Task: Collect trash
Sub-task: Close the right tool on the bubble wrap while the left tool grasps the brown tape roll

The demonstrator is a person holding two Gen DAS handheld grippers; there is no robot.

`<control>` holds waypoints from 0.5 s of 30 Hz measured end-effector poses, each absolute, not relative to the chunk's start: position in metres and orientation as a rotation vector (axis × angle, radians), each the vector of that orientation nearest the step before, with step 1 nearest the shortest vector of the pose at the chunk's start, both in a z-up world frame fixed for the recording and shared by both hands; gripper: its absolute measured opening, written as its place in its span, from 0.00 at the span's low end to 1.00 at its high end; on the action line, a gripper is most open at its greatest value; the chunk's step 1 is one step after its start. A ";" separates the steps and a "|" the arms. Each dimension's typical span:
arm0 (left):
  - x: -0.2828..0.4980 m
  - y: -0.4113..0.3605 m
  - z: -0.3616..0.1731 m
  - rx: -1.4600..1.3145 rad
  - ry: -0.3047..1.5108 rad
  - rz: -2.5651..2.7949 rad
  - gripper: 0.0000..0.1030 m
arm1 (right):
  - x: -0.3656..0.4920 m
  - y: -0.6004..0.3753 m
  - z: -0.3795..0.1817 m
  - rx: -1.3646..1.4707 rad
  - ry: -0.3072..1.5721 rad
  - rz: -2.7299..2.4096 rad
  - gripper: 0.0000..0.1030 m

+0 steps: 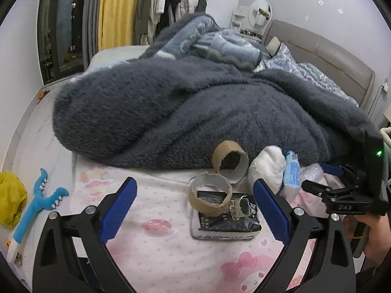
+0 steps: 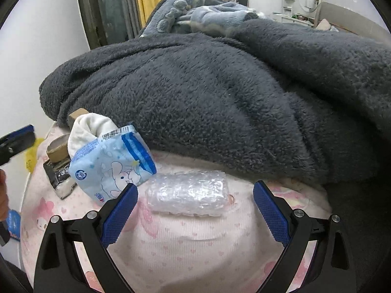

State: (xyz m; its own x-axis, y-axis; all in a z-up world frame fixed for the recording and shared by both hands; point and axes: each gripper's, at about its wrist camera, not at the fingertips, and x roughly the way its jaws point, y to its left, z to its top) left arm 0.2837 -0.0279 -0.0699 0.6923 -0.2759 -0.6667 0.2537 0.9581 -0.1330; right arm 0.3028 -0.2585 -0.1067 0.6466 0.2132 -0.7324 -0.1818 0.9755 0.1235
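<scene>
A: Looking along the left gripper (image 1: 194, 204), what sits between its blue fingers (image 1: 118, 210)?

B: They stand wide apart, holding nothing. Between them on the pink printed bed sheet (image 1: 158, 251) lies a black packet (image 1: 226, 222), and a brown cardboard tape ring (image 1: 210, 196) rests on its far end. A second, torn cardboard ring (image 1: 231, 161) stands just behind, against the dark grey fleece blanket (image 1: 171, 107).

A: And the rest of the trash?

B: To the right of the rings there is a white crumpled bundle (image 1: 267, 171), touching a light blue wrapper (image 1: 292, 174) printed with a cartoon rabbit. Just beside that lies a roll of bubble wrap (image 2: 187, 196).

A: Where is the right gripper (image 2: 195, 211)?

B: Over the sheet, its fingers (image 2: 270, 211) also spread wide and empty. The bubble wrap lies crosswise between the tips, near them; I cannot tell whether the left tip touches the blue wrapper. In the left view the gripper shows at the right edge, with a hand (image 1: 374, 239) around its handle.

A: Anything off the sheet?

B: Left of it, a blue toy with white teeth (image 1: 39, 200) and a yellow plastic bag (image 1: 11, 199).
</scene>
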 end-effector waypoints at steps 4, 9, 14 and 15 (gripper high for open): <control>0.291 -0.038 -0.083 -0.014 0.786 -0.297 0.85 | 0.305 -0.256 -0.107 0.042 0.849 0.261 0.80; 0.298 -0.043 -0.092 -0.010 0.804 -0.295 0.77 | 0.312 -0.249 -0.114 -0.005 0.893 0.261 0.67; 0.303 -0.040 -0.095 -0.050 0.825 -0.298 0.64 | 0.313 -0.250 -0.113 0.016 0.902 0.263 0.60; 0.303 -0.040 -0.095 -0.056 0.829 -0.302 0.60 | 0.313 -0.250 -0.112 0.024 0.901 0.264 0.60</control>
